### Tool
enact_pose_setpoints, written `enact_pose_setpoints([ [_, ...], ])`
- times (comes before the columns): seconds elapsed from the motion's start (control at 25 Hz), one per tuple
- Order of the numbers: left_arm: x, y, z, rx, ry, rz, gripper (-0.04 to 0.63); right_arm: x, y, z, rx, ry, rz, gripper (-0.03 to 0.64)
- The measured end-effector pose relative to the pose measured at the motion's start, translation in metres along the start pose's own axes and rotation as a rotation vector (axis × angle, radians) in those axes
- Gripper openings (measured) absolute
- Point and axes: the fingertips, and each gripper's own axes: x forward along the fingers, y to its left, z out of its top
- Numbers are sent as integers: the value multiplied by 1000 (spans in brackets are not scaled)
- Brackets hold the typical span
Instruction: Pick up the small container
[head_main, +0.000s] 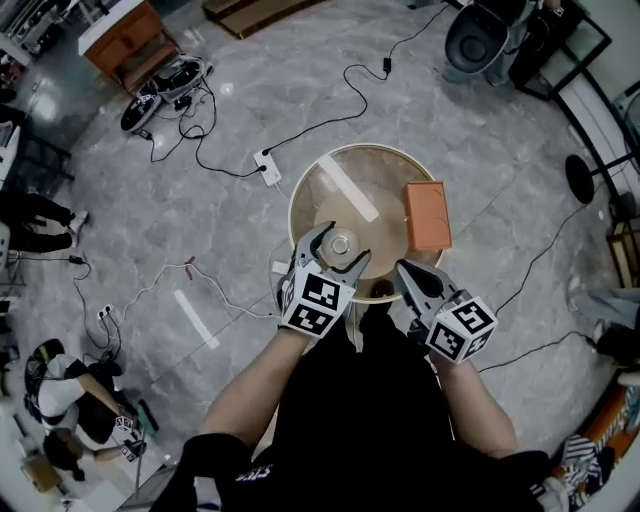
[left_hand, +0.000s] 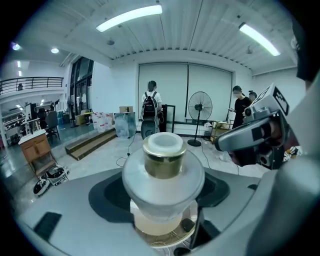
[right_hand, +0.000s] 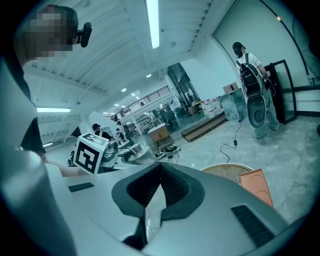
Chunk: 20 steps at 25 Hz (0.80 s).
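Observation:
The small container is a clear jar with a gold collar and a white cap. It sits over the near rim of the round wooden table. My left gripper is shut on it, one jaw on each side. In the left gripper view the small container fills the gap between the dark pads, and the table top shows below it. My right gripper hovers at the table's near right edge, apart from the jar. In its own view the right gripper has its pads touching with nothing between them.
An orange flat box lies on the table's right side and a pale strip on its left half. Cables and a power strip trail across the floor behind. A wooden cabinet stands far left, a fan base far right.

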Motion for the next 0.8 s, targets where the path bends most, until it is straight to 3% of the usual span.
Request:
enact_pose_setpoints([
  [0.2,-29,-22,14,52,3,-26,341,-29,9,15,-20,-42,-15,14],
  [0.36,-41,-38,27,26,13,-7,341,-50,10,30,-38,-57,19,14],
  [0.64,-41,-72,74,-27,-9,54,341,-93,-15,73,-172,-60,85,14],
  [0.8,-38,-90,95,-45,-20,79,341,-115,-32,93,-181,-95,143,12],
])
